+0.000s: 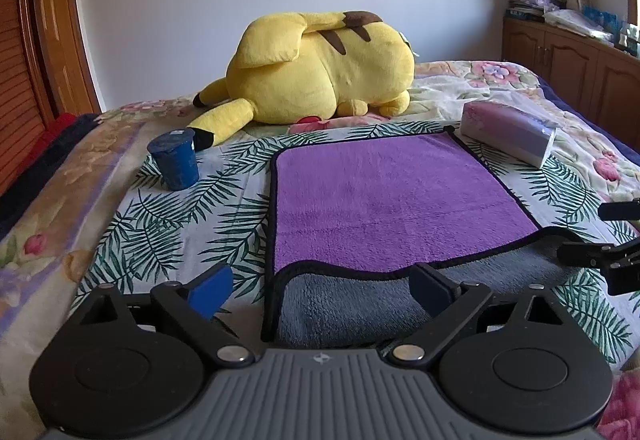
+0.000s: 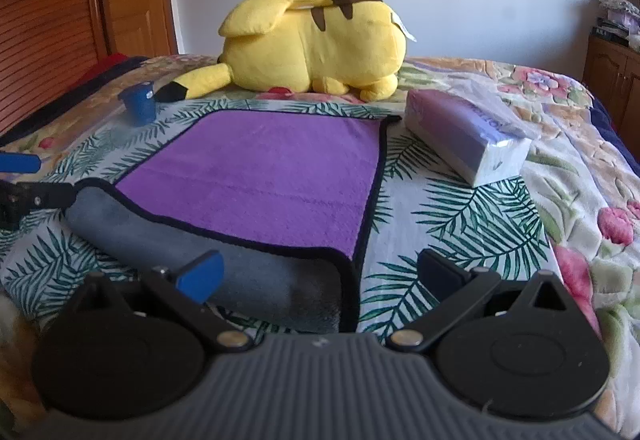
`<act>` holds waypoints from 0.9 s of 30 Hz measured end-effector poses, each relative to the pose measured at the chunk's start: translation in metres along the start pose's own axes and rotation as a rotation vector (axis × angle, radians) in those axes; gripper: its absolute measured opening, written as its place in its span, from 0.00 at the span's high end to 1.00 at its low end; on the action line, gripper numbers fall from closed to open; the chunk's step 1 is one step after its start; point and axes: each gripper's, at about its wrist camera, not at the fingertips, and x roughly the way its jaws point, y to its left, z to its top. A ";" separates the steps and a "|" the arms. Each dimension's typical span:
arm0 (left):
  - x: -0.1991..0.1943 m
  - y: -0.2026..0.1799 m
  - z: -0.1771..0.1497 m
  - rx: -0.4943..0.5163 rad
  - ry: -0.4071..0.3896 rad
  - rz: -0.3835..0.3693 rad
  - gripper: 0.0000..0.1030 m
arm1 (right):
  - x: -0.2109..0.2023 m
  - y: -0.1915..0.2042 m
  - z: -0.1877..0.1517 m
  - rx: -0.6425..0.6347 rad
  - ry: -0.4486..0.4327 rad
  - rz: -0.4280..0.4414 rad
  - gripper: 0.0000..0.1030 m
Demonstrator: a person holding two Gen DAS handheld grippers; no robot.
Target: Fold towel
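A purple towel [image 1: 384, 200] with black trim lies flat on the leaf-print bed cover; its near edge is turned over and shows the grey underside [image 1: 352, 304]. It also shows in the right wrist view [image 2: 264, 172], with the grey fold [image 2: 224, 260] at the front. My left gripper [image 1: 322, 290] is open and straddles the towel's near left corner. My right gripper [image 2: 320, 272] is open and straddles the near right corner. Each gripper's tip shows in the other view: the right gripper [image 1: 612, 240] and the left gripper [image 2: 24, 180].
A yellow plush toy [image 1: 320, 72] lies behind the towel. A blue cup [image 1: 174, 160] stands to the left and a wrapped tissue pack [image 1: 508, 130] to the right. Wooden cabinets [image 1: 580, 68] with stacked items stand at far right, a wooden door [image 1: 36, 40] at left.
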 end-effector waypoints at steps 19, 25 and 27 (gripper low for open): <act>0.034 0.013 -0.001 -0.042 0.087 -0.072 0.24 | 0.027 -0.015 -0.004 0.048 0.067 0.021 0.27; 0.039 0.016 -0.004 -0.053 0.109 -0.080 0.31 | 0.032 -0.018 -0.006 0.056 0.091 0.032 0.40; 0.041 0.018 -0.005 -0.056 0.118 -0.081 0.36 | 0.033 -0.018 -0.007 0.057 0.101 0.039 0.44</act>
